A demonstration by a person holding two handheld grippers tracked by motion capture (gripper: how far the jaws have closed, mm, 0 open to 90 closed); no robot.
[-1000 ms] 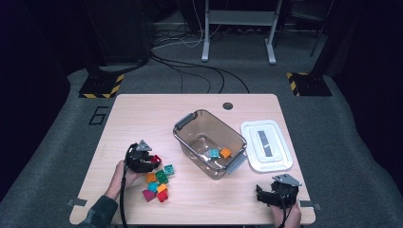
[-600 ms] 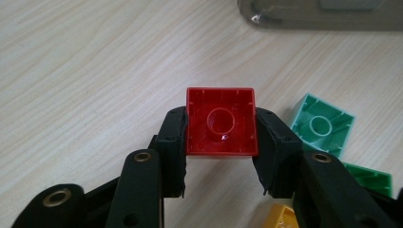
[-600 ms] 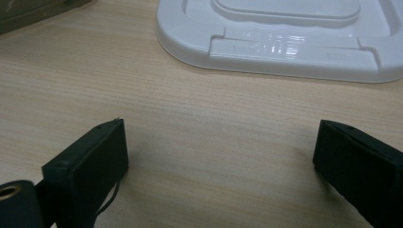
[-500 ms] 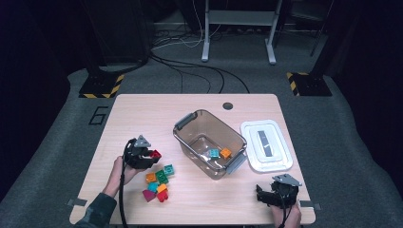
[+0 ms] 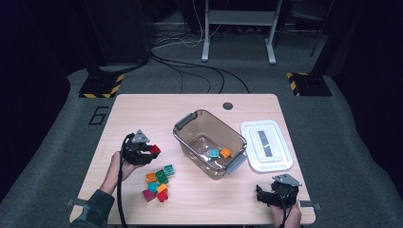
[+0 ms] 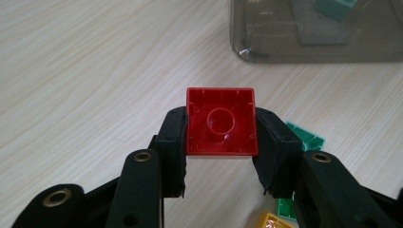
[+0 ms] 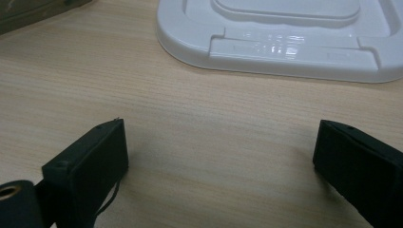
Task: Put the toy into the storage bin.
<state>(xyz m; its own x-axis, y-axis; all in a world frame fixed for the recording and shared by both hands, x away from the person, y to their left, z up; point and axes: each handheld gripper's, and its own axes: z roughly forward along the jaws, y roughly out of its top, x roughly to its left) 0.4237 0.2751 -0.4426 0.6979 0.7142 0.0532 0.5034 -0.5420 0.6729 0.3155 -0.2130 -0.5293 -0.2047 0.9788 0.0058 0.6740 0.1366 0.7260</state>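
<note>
Above the wooden table [image 6: 85, 71], red block [image 6: 221, 121] between left gripper [image 6: 221, 142] pads.

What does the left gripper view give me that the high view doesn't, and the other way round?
Left gripper view: the red block's hollow underside, clamped between the left gripper's jaws. High view: the white lid, the right gripper resting near it, and the teal and orange blocks inside the bin. Both: the red block held above the table, loose blocks beneath it, and the bin.
</note>
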